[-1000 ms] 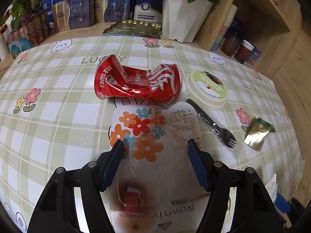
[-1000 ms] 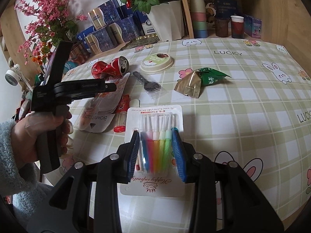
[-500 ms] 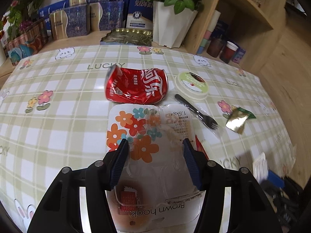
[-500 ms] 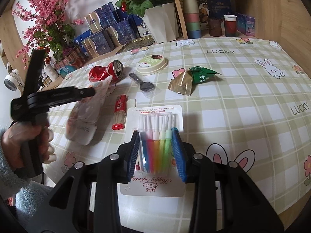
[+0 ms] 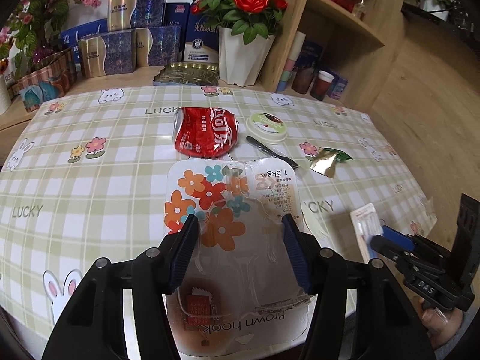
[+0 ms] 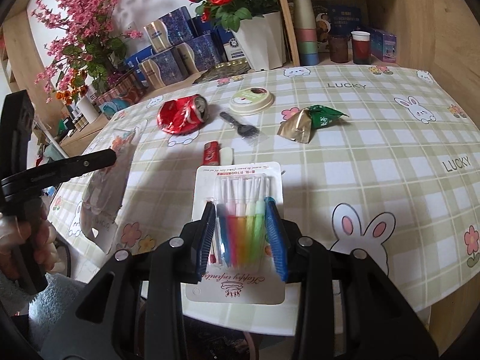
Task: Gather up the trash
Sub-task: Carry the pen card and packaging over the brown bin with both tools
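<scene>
My left gripper [image 5: 238,225] is shut on a clear plastic hook package with orange flowers [image 5: 234,210] and holds it above the table's near edge. My right gripper [image 6: 241,210] is shut on a blister pack of coloured brushes [image 6: 240,210], also lifted. A crushed red cola can [image 5: 205,133] lies past the hook package; it also shows in the right wrist view [image 6: 183,114]. A round cup lid [image 6: 252,100], a black plastic fork in its wrapper [image 6: 243,126], a gold-green foil wrapper [image 6: 309,120] and a red lighter [image 6: 211,153] lie on the checked tablecloth [image 6: 375,150].
A white eraser-like piece [image 6: 227,155] lies beside the lighter. At the back stand a white pot of roses [image 6: 264,42], blue and gold boxes [image 6: 174,51], a gold tray [image 5: 186,73], stacked cups [image 6: 306,30] and a wooden shelf [image 5: 339,30].
My left gripper has lifted the hook package off the table and pulled back toward the near edge. My right gripper has risen slightly with the brush pack.
</scene>
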`<state>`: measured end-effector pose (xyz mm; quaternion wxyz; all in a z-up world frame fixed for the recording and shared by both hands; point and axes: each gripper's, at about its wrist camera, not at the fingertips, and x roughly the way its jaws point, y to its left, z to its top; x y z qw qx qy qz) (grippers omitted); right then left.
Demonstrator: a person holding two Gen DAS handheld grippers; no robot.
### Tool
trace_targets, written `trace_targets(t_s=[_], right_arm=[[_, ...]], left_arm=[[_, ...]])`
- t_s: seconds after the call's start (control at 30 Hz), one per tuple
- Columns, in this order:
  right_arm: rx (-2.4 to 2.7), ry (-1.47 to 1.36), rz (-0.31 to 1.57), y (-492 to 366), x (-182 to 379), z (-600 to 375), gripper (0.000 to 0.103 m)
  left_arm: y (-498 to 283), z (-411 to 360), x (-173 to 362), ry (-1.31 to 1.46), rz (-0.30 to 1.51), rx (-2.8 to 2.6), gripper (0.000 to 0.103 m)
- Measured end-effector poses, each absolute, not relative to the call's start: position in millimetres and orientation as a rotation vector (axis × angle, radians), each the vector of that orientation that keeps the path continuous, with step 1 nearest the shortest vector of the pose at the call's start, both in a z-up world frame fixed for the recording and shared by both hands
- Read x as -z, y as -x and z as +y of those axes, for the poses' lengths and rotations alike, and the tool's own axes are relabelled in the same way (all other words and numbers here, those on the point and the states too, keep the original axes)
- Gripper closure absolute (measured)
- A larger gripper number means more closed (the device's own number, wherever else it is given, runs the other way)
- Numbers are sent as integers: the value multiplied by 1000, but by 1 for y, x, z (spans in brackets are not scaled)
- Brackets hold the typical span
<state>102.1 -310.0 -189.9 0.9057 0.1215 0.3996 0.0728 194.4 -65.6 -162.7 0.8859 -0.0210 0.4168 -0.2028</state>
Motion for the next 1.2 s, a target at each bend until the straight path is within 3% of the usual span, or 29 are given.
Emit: trace_targets(t_s=[0.63,1.2], right_arm=[[-248,-183,861,-44,185,-257,66],[-382,-89,1024,4,241,-198,66]], left_arm=[[-93,-18,139,63,801,427,47],[-20,20,154,88,775,379,47]])
